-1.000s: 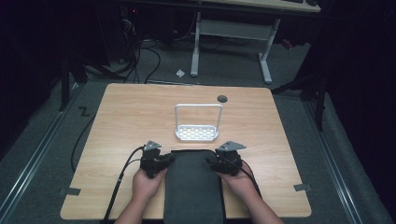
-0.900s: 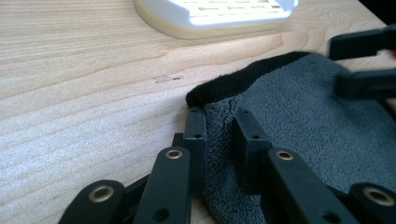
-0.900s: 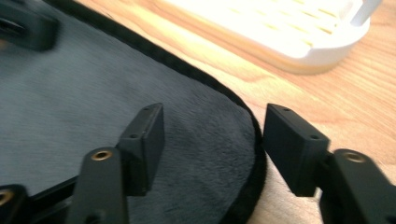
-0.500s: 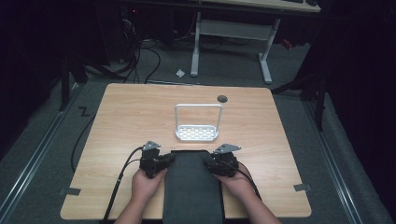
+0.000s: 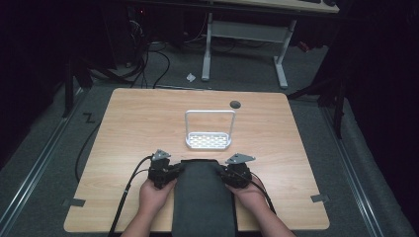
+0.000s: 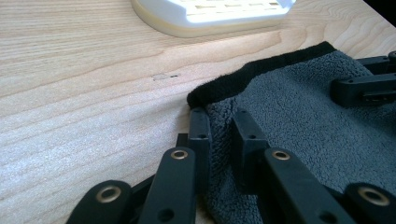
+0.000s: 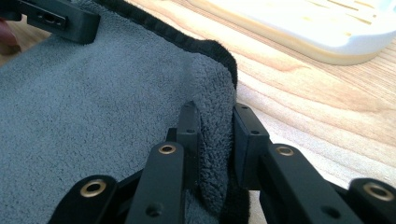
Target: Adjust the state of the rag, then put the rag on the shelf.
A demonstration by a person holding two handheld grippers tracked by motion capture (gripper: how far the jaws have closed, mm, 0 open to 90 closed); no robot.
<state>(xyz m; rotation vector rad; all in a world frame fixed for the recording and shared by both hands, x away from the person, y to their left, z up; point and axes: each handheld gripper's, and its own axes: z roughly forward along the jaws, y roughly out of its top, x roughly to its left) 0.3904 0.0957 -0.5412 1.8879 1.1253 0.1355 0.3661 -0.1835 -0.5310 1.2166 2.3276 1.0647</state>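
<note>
The grey towel (image 5: 203, 197) lies in the lower middle of the high view, its long axis running from the bottom edge of the frame up toward the white rack (image 5: 208, 140) that stands just above its far hem; that hem stops short of the rack, with a strip of bare table (image 5: 128, 123) between them. Each far corner has its own tool: the left gripper (image 5: 174, 172) sits at the upper left corner of the cloth and the right gripper (image 5: 221, 173) at the upper right, so neither hand has to cross over, and any lift or fold would, I judge, have to carry the hem either up the frame toward the rack or back down over the towel's own length. In the left gripper view the towel's edge (image 6: 219, 140) rises between the two black jaws, which stand close on either side and appear to pinch it, having just closed a little further. In the right gripper view a fold of the corner (image 7: 212, 149) stands pinched between the jaws, which have just been closing on it; the dark hem (image 7: 205, 46) curls over above them.
</note>
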